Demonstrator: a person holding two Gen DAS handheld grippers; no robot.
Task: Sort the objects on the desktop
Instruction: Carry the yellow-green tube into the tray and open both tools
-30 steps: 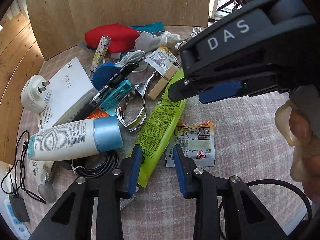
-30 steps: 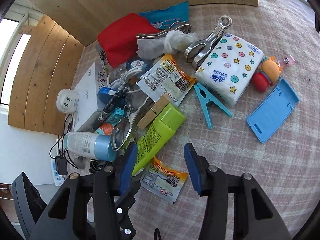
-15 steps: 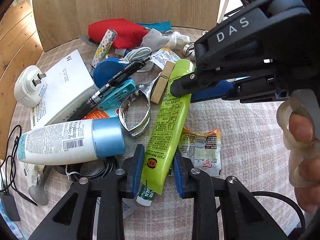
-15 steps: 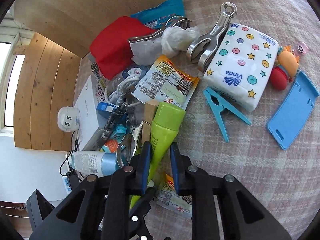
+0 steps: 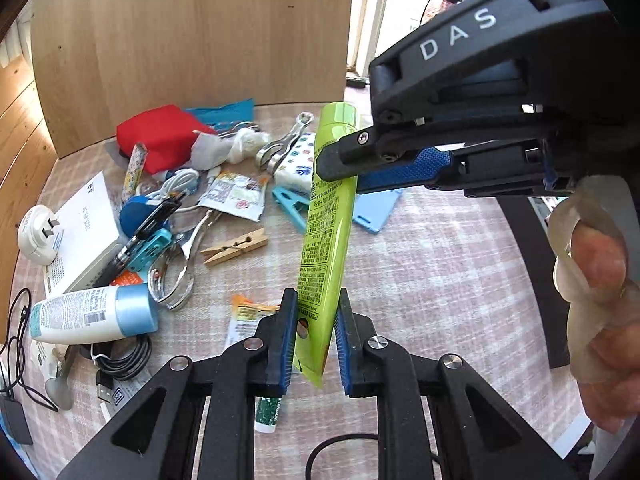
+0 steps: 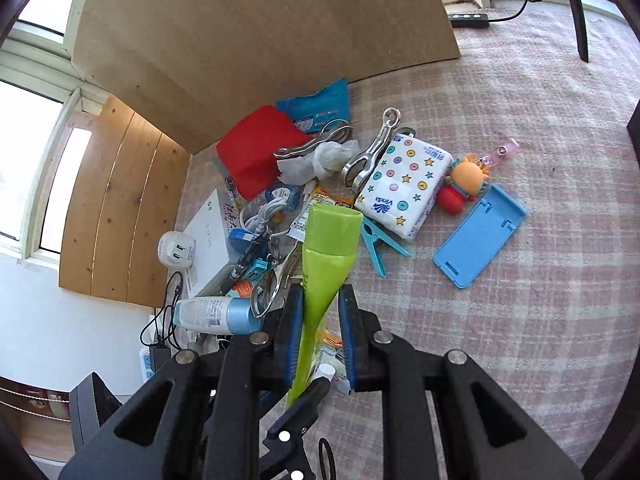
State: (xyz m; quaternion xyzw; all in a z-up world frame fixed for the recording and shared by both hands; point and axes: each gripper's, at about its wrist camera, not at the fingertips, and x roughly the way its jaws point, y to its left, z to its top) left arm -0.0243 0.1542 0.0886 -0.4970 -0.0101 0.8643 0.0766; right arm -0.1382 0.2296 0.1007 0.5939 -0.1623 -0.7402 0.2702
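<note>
A lime-green tube (image 5: 328, 236) is lifted off the checked tablecloth, cap end up. My right gripper (image 6: 320, 332) is shut on the tube (image 6: 324, 272) near its middle; it shows in the left wrist view (image 5: 344, 160) crossing the tube from the right. My left gripper (image 5: 316, 332) has its blue pads either side of the tube's flat crimped end, close to it with small gaps showing. The pile of desktop objects lies on the table below and to the left.
On the cloth lie a white bottle with blue cap (image 5: 92, 314), snack packet (image 5: 248, 316), wooden clothespin (image 5: 234, 246), blue clip (image 5: 292, 204), tissue pack (image 6: 404, 188), blue phone stand (image 6: 480, 236), red pouch (image 6: 256, 150), white box (image 5: 82, 228), plug adapter (image 5: 38, 232), cables. A wooden board stands behind.
My right gripper closed on the green tube and lifted it off the table, tilting it upright. My left gripper's pads came in around the tube's lower end.
</note>
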